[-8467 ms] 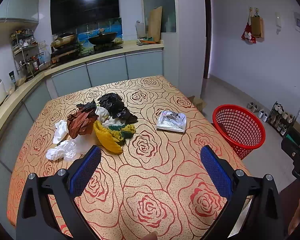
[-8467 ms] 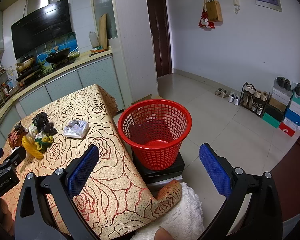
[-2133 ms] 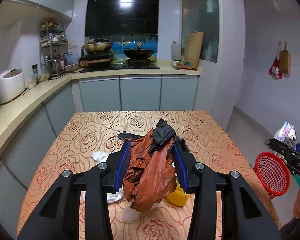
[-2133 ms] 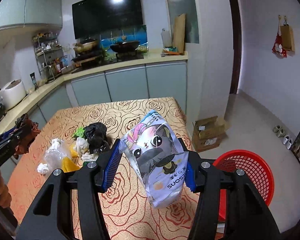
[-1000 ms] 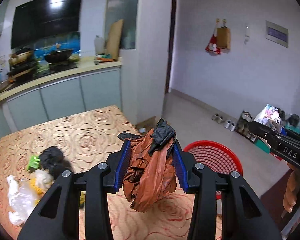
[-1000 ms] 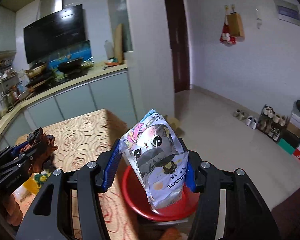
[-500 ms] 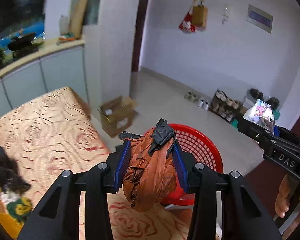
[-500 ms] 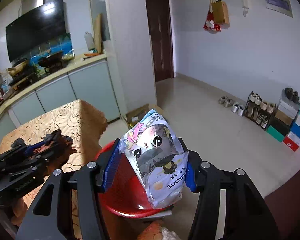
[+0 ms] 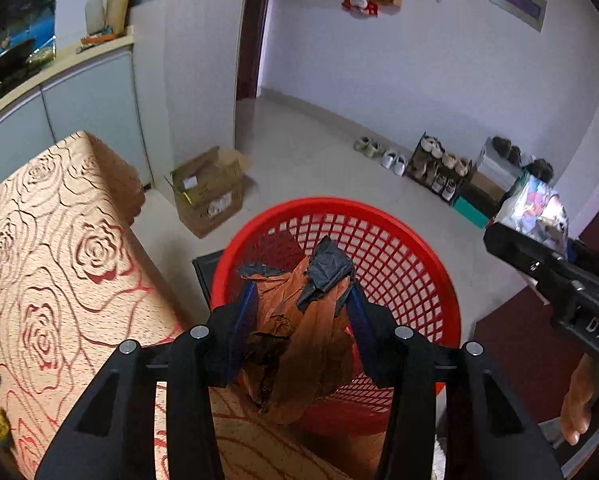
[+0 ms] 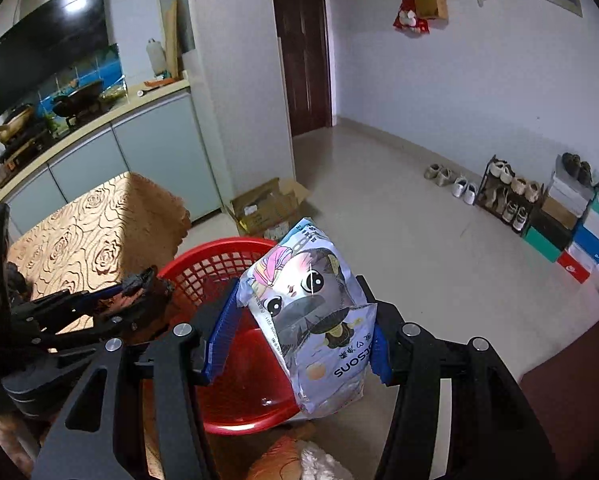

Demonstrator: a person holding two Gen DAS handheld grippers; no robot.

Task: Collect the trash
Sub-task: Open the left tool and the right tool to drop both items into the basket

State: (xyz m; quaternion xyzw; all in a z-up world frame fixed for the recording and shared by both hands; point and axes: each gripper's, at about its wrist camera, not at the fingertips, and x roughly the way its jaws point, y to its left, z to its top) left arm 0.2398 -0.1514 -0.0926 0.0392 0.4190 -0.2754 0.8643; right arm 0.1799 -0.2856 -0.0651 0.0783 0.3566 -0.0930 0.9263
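while both hands hang over the red bin (image 9: 399, 248), the step in hand looks like the drop. the left gripper (image 9: 302, 316) has a brown bag (image 9: 299, 344) with a black scrap (image 9: 323, 268) on top between its blue pads (image 9: 245, 312). its jaws have just been opening a bit, and the bag is there between them and has not fallen; i think the pads touch it only lightly now. the bag hangs right above the bin's mouth.

the right gripper (image 10: 299, 332) is clamped on a snack pack (image 10: 315, 312) with a cartoon face. the pack sits over the near side of the bin (image 10: 219, 264), partly past its rim, so i think it needs to come a little more over the middle.

next, i think the left jaws must open wide so the bag falls in, and then the right hand does the same with the pack. soft bags can stick to a pad, so a small shake may help.

a while ago both grippers were empty and wide, the brown bag lay in a heap on the table (image 9: 59, 240) and the pack lay flat near it. then each was picked up. a second ago the bin looked small and off to the side for the left hand; now it fills the middle, right under the bag. the right grip looks the same as then. more trash shows at the table's far left edge, cut off in the left view.
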